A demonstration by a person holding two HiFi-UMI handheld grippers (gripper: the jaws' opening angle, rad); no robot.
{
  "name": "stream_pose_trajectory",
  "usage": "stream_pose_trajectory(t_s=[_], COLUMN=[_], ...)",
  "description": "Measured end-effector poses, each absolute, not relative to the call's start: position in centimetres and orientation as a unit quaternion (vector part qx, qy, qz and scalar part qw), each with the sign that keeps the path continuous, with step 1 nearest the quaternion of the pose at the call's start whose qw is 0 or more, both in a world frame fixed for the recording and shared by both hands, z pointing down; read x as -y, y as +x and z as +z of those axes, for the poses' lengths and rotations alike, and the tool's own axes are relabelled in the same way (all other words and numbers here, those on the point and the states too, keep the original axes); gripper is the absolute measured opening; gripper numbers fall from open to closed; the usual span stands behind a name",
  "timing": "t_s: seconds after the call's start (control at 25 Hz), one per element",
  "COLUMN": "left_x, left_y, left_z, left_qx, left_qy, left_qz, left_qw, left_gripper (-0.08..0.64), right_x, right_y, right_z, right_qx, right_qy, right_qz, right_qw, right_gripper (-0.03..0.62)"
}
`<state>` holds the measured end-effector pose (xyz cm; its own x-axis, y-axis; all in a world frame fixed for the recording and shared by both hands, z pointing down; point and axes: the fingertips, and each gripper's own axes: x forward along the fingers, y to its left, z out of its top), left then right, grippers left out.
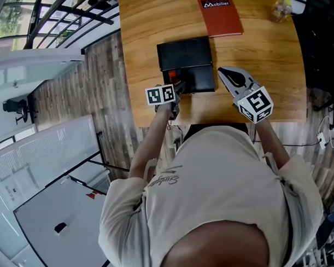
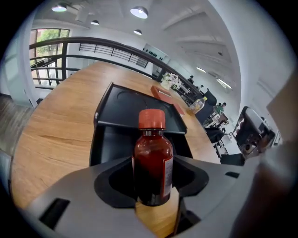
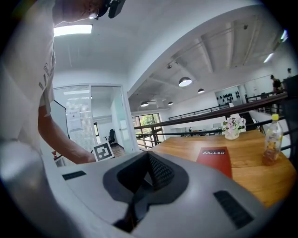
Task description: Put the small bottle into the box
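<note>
A small brown bottle (image 2: 153, 165) with an orange cap stands upright between the jaws of my left gripper (image 2: 153, 195), which is shut on it. In the head view the bottle's orange cap (image 1: 172, 75) shows at the near left corner of the open black box (image 1: 199, 77), with the left gripper (image 1: 175, 92) just behind it. The box's lid (image 2: 139, 107) lies open beyond the bottle. My right gripper (image 1: 228, 76) hovers to the right of the box, jaws closed together with nothing in them (image 3: 139, 186).
A red booklet (image 1: 219, 15) lies on the wooden table (image 1: 143, 25) beyond the box. A drink bottle (image 3: 271, 139) and a flower vase (image 3: 231, 126) stand at the table's far end. A railing (image 1: 61, 17) runs along the table's left.
</note>
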<state>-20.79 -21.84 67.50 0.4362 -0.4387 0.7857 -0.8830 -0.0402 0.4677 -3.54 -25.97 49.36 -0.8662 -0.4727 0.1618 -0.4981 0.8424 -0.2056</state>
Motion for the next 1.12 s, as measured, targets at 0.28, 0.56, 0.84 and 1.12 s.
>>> stream_pose_trajectory(t_s=[0.28, 0.56, 0.84, 1.12], left_x=[20.7, 20.8, 20.7, 20.5], left_y=[-20.1, -20.1, -20.7, -20.9], left_z=[70.5, 71.7, 73.1, 73.6], left_qx=[0.447, 0.428, 0.426, 0.424], left_qy=[0.652, 0.628, 0.600, 0.576], left_qz=[0.293, 0.321, 0.381, 0.392], left_qw=[0.538, 0.565, 0.559, 0.579], left_gripper=[0.218, 0.218, 0.218, 0.219], right_x=[26.9, 27.6, 27.5, 27.1], right_y=[-2.1, -1.5, -1.2, -0.8], right_z=[50.2, 50.3, 51.2, 52.0], right_qx=[0.952, 0.949, 0.947, 0.949], right_qy=[0.273, 0.281, 0.280, 0.270], right_qz=[0.130, 0.137, 0.153, 0.160], right_qw=[0.056, 0.043, 0.035, 0.040], right_gripper=[-0.005, -0.005, -0.005, -0.005])
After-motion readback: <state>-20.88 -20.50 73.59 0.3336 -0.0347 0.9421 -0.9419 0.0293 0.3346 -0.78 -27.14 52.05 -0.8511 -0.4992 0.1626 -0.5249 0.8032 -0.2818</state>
